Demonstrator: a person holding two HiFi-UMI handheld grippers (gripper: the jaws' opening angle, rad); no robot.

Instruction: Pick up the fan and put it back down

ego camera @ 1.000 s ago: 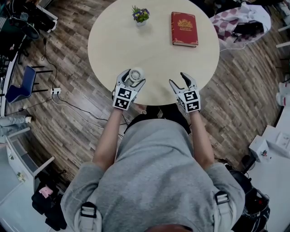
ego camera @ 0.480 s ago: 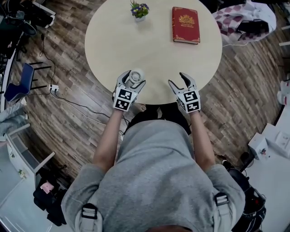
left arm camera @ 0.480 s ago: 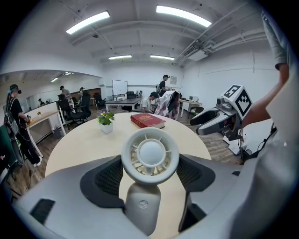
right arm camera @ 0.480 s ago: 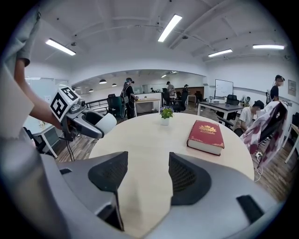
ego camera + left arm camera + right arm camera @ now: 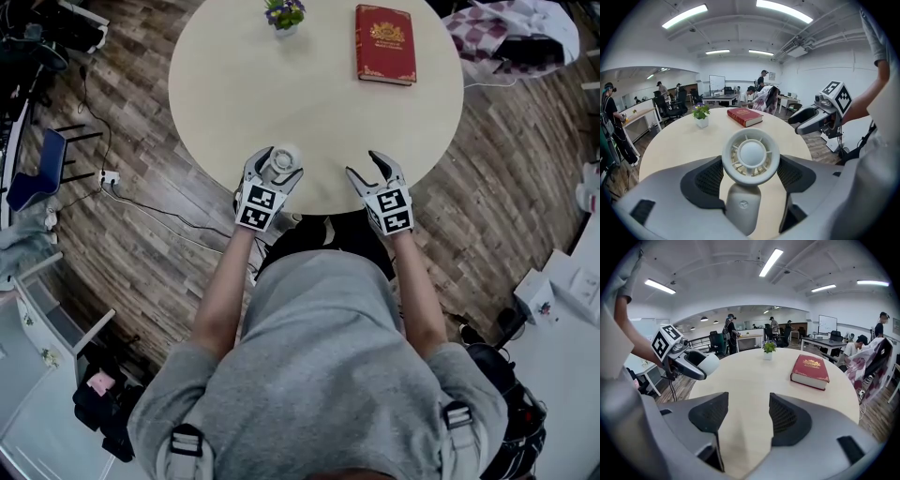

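A small white fan (image 5: 283,155) with a round grilled head (image 5: 751,155) sits between the jaws of my left gripper (image 5: 274,169), low over the front edge of the round beige table (image 5: 319,103). Both dark pads (image 5: 707,178) press against the sides of the fan's head, and its handle hangs down between them. My right gripper (image 5: 366,167) hovers to the right of the fan, also near the table's front edge. Its jaws stand apart with only bare tabletop between them (image 5: 743,416). In the right gripper view the left gripper (image 5: 689,363) shows from the side.
A red book (image 5: 384,44) lies at the far right of the table. A small potted plant (image 5: 283,13) stands at the far middle. Office chairs, desks and several people fill the room behind. Cables run across the wooden floor (image 5: 141,216) to the left.
Both grippers have sunk a little toward the table's front edge, the left one still carrying the fan. The head view has shifted so the table sits higher in the picture.
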